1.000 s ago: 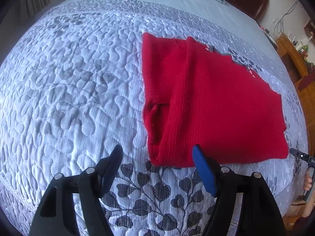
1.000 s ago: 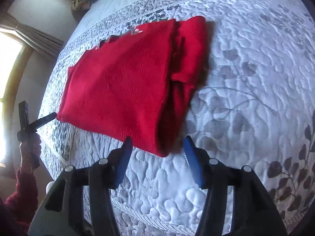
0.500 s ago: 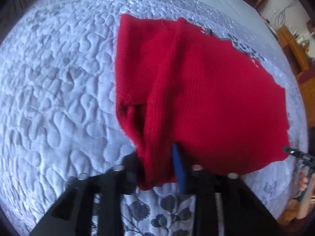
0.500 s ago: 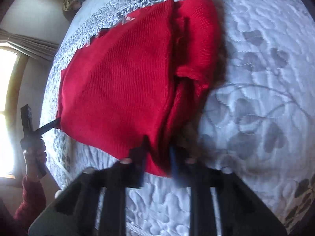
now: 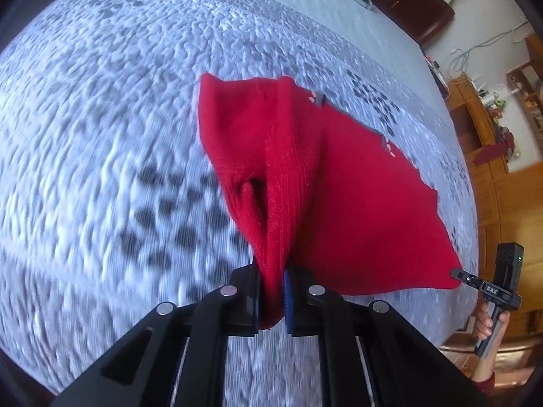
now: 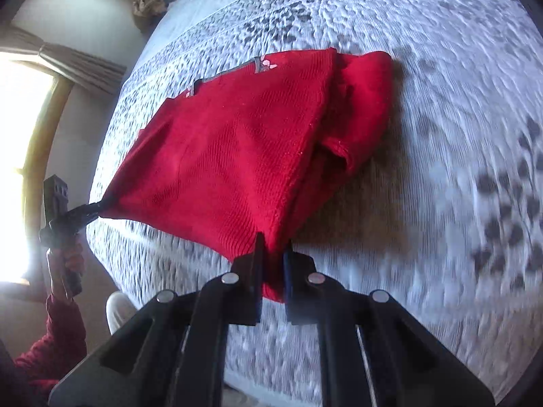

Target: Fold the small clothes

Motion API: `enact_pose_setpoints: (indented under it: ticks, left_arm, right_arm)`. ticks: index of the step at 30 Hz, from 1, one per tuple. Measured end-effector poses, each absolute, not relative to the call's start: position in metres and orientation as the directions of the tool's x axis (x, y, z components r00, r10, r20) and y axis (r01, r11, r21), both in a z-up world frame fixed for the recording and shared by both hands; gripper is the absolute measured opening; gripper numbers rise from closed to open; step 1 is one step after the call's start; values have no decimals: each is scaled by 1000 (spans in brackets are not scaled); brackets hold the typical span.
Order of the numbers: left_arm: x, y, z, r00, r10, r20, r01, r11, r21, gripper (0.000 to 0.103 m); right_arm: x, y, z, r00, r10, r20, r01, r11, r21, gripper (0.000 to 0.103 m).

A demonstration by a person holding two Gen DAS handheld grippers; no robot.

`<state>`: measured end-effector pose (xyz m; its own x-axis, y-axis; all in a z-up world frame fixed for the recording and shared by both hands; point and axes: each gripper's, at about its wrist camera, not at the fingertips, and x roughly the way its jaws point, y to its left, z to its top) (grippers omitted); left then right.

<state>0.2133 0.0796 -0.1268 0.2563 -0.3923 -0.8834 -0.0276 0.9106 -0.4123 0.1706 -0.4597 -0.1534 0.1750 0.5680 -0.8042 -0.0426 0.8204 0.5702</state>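
Red knit sweater (image 5: 339, 196), one piece, ribbed and soft-looking, hangs lifted by its near edge over the bed while its far edge rests on the quilt (image 5: 101, 135). I hold two grippers, one in each hand. My left gripper (image 5: 273, 302) has its black fingers pinched tight on the bunched, ribbed fold at one near corner; a blue pad (image 5: 288, 302) shows on the inner face of one finger (image 5: 244, 298). My right gripper (image 6: 273, 271) is clamped the same way on the other near corner, the cloth squeezed between its two flat jaws. Between the corners the sweater is drawn into a taut sheet, with a folded sleeve (image 6: 363, 108) lying along one side and a small grey label (image 6: 259, 65) at the far edge. In each wrist view I can see the opposite gripper at the sweater's far corner, small and dark. The quilt is pale blue-grey, stitched in a pebbly pattern with dark leaf shapes, and blurred. One curtained window (image 6: 20, 156) glows at the side; wooden furniture (image 5: 502, 176) stands beyond the bed.
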Motion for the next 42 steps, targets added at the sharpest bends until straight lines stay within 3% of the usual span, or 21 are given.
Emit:
enact_pose_setpoints:
  ticks: [8, 12, 17, 19, 21, 24, 28, 35, 38, 40, 41, 42]
  left_arm:
    - [100, 92, -150, 206, -381, -901, -18, 920, -393, 10]
    - [88, 90, -188, 188, -352, -917, -27, 931, -363, 10]
    - [92, 84, -182, 196, -338, -921, -7, 938, -346, 16]
    - [97, 85, -171, 203, -308, -929, 14, 950, -312, 23]
    - [98, 93, -147, 263, -247, -933, 34, 968, -247, 39]
    - [115, 90, -116, 360, -175, -917, 88, 984, -153, 39]
    - [164, 68, -94, 397, -194, -897, 140, 979, -150, 40]
    - [251, 33, -141, 305, -196, -932, 149, 976, -157, 41]
    - [270, 26, -168, 275, -203, -940, 154, 974, -165, 39]
    - [278, 25, -181, 257, -229, -939, 157, 969, -193, 23]
    - [280, 25, -185, 242, -244, -939, 157, 965, -211, 7]
    - [283, 27, -189, 232, -261, -937, 149, 962, -230, 7]
  right_arm:
    - [60, -464, -157, 126, 547, -828, -31, 836, 547, 8]
    - [49, -457, -198, 88, 466, -880, 9, 883, 469, 9]
    - [51, -455, -215, 76, 463, -883, 43, 883, 467, 15]
    - [48, -457, -205, 76, 447, -891, 24, 893, 450, 30]
    - [47, -461, -191, 97, 411, -906, 3, 911, 413, 32]
    - [59, -467, -167, 148, 414, -898, -26, 909, 415, 33]
    - [104, -461, -129, 244, 415, -876, -62, 909, 413, 43]
    - [198, -444, -155, 210, 381, -900, -47, 924, 380, 45]
    - [220, -445, -177, 178, 386, -905, -23, 921, 388, 51]
    - [231, -443, -188, 163, 374, -913, -17, 926, 377, 51]
    - [234, -443, -192, 158, 377, -913, -16, 925, 379, 51]
    - [235, -443, -194, 155, 383, -911, -17, 923, 385, 51]
